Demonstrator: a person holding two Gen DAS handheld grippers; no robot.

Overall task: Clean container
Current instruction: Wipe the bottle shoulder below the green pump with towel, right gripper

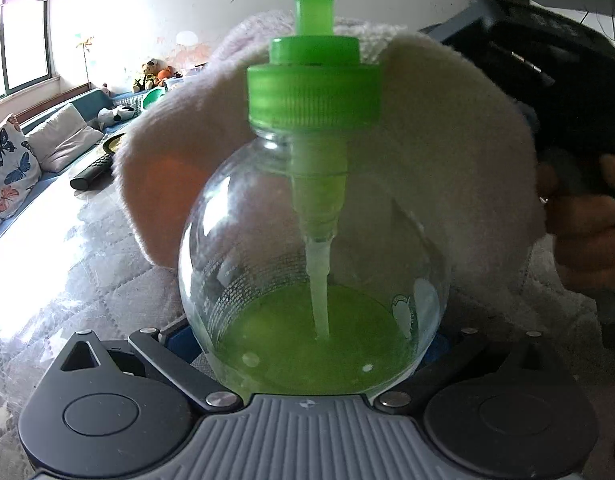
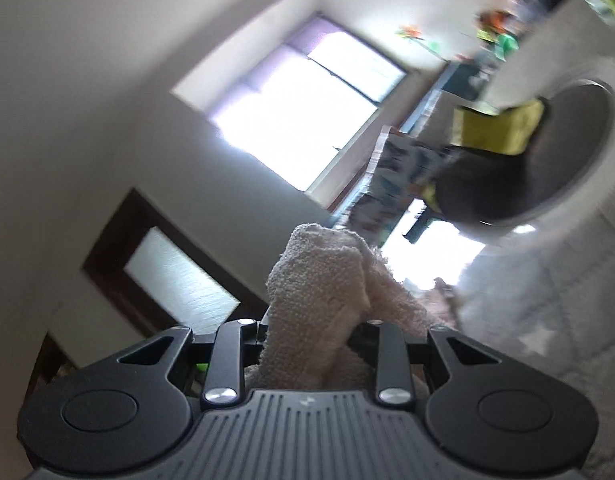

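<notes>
Cloth point(image 1: 447, 152), pale pink and fluffy, fills the middle and right of the left wrist view, draped behind and around the clear round bottle point(image 1: 315, 280). That bottle sits centre frame, clenched low between the left gripper point(image 1: 307, 364) arms, with green liquid point(image 1: 307, 344) pooled at its base and a green pump cap point(image 1: 313, 92) on its neck. At right the right gripper point(image 1: 539, 80) shows as a dark body held by the person's hand point(image 1: 587, 232).

The right wrist view alone shows that gripper point(image 2: 311, 328) clamped on the bunched cloth point(image 2: 327, 300); the bottle appears there only as a blurred dark and white shape at the frame's right.

White print on the bottle's glass is too small to read.

A grey quilted cover point(image 1: 87, 264) lies beneath. Upper left holds a window point(image 1: 25, 36); below it, a butterfly cushion point(image 1: 7, 168) and soft toys point(image 1: 155, 74).
</notes>
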